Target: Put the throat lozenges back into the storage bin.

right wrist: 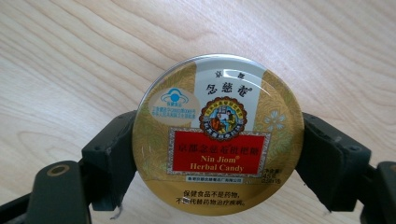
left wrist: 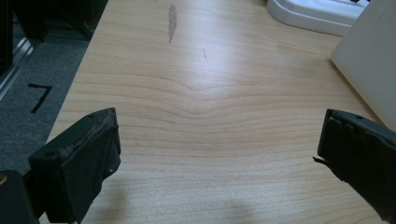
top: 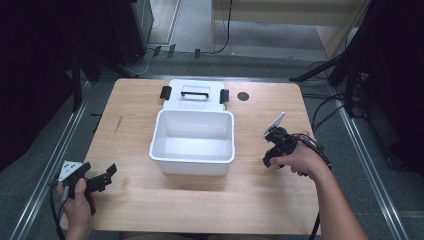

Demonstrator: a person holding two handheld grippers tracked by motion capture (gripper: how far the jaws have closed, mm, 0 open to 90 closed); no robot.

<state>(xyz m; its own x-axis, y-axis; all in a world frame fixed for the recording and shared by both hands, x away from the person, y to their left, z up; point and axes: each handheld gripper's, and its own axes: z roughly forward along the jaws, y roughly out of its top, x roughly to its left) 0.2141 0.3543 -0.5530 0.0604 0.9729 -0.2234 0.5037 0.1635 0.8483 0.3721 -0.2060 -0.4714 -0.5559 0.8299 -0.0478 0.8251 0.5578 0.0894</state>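
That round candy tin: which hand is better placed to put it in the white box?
Probably the right: the right gripper is shut on the candy tin beside the white box. The left gripper is open, holding nothing.

On my feed I see a pale wood-grain table (top: 140,200) with a soft sheen, a smooth glossy white plastic bin (top: 192,162) and its lid (top: 192,102), a shiny printed round candy tin (right wrist: 218,135) that looks metal, and matt black, scuffed gripper pads (left wrist: 91,163).
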